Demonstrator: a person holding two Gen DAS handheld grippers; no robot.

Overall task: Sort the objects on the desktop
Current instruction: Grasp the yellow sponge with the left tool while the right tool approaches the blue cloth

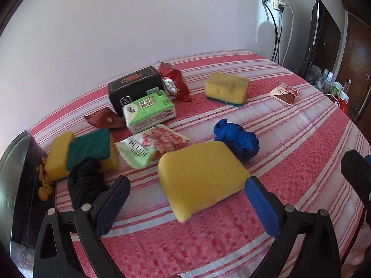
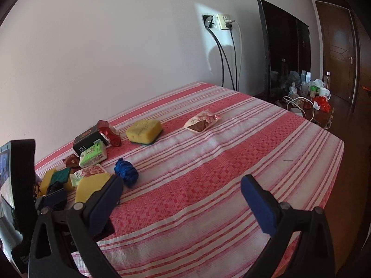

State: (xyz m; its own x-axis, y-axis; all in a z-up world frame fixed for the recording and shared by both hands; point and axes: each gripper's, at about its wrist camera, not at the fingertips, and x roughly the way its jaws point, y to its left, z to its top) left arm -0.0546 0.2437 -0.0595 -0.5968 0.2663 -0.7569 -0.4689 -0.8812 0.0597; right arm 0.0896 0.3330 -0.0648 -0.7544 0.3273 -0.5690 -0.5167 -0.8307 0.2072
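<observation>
My left gripper (image 1: 186,186) is open. A yellow sponge (image 1: 201,177) lies tilted between its blue pads, touching the right pad (image 1: 262,206); the left pad stands apart. Behind it lie a blue crumpled cloth (image 1: 236,142), a green-and-pink snack packet (image 1: 150,147), a black cloth (image 1: 87,183) and a green-topped sponge (image 1: 88,149). Farther back are a green tissue pack (image 1: 148,112), a black box (image 1: 135,88), red wrappers (image 1: 175,82), another yellow sponge (image 1: 226,88) and a small packet (image 1: 285,92). My right gripper (image 2: 183,188) is open and empty over the striped cloth (image 2: 208,173).
A dark tin (image 1: 20,185) stands at the left edge of the table. A wall runs behind the table. A monitor (image 2: 285,53), cables (image 2: 225,62) and a cluttered side table (image 2: 306,97) stand to the right. The table's right edge (image 2: 334,162) drops to the floor.
</observation>
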